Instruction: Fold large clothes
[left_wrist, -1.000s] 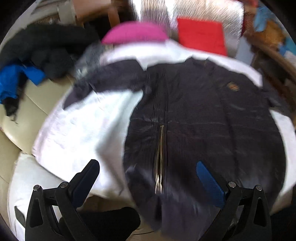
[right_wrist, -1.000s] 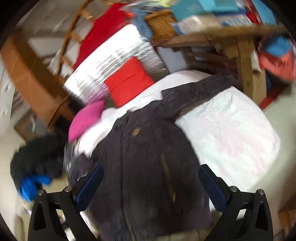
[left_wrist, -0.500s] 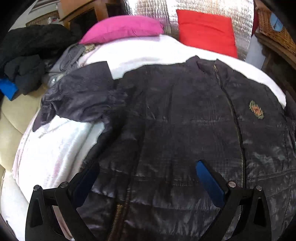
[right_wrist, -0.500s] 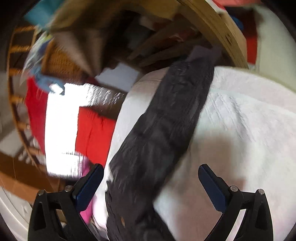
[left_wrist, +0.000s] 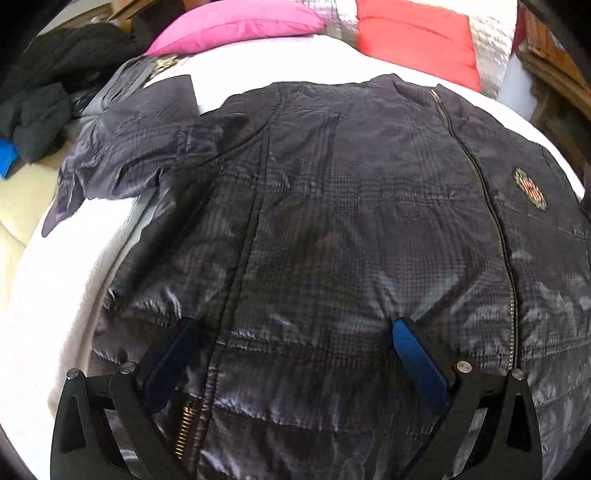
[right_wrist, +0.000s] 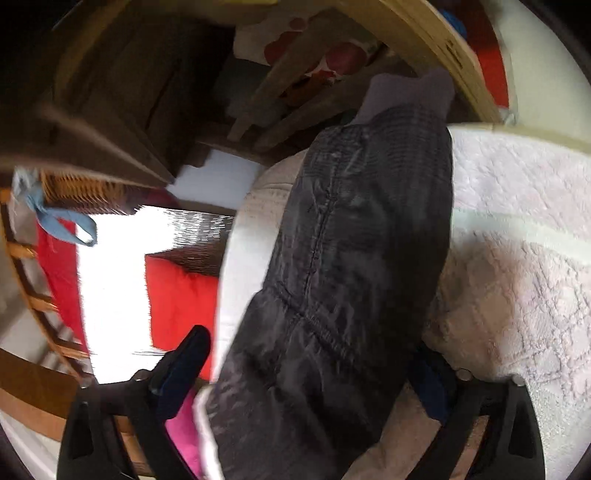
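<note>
Covering bed: white quilted bedspread, also under the sleeve in the right wrist view
Jacket: dark quilted jacket, spread front-up flat on bedspread, fills most of left wrist view; zip closed down the chest, round badge just right of it
Left sleeve: left sleeve crumpled, bent out toward left edge of bed
Right sleeve: right sleeve stretched out straight over bedspread, grey cuff at bed edge near wooden furniture
Pillows: pink pillow and red pillow at head of bed, beyond collar
Clothes pile: dark clothes heaped off bed, far left
Left gripper: left gripper jaws wide apart, low over jacket hem, pinching nothing
Right gripper: right gripper jaws have just been closing, not yet clamped; right sleeve lies between them, near pad partly hidden behind fabric
</note>
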